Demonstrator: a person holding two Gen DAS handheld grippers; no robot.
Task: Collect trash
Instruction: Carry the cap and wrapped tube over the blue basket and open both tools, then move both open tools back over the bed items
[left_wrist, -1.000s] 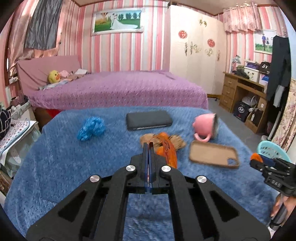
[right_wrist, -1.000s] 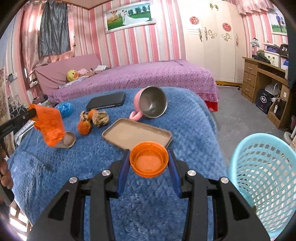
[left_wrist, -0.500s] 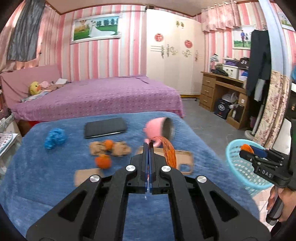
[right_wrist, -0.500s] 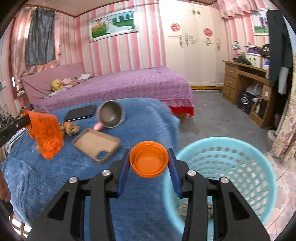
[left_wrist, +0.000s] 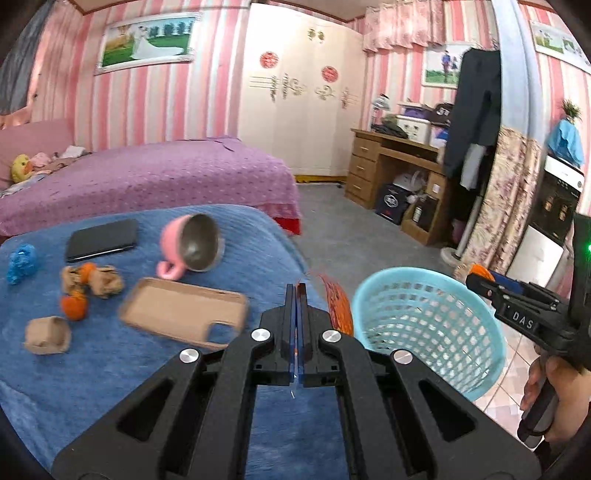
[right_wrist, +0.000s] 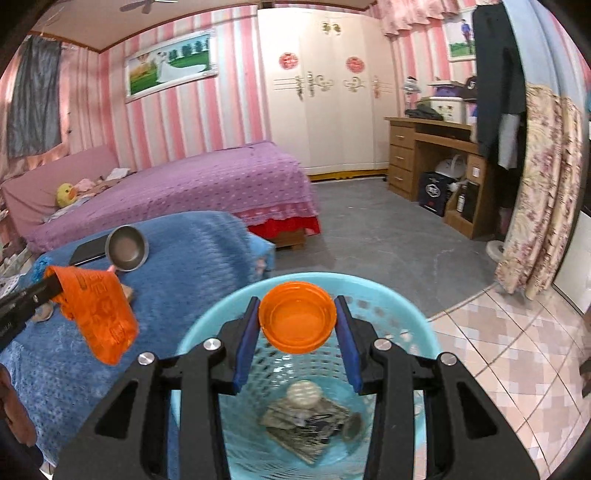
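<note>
The right gripper (right_wrist: 297, 325) held an orange lid (right_wrist: 297, 322) between its fingers above the blue basket (right_wrist: 424, 332), while the left gripper's (left_wrist: 296, 291) closed fingers pinched an orange wrapper (right_wrist: 98, 314).

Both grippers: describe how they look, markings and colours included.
The left gripper is matte black, with angular linkage arms, silver round pivot bolts and narrow fingers. The right gripper has the same black frame and silver bolts, with blue pads inside its fingers. Seen from the left wrist, its side bears white letters "DAS" and a green light.
</note>
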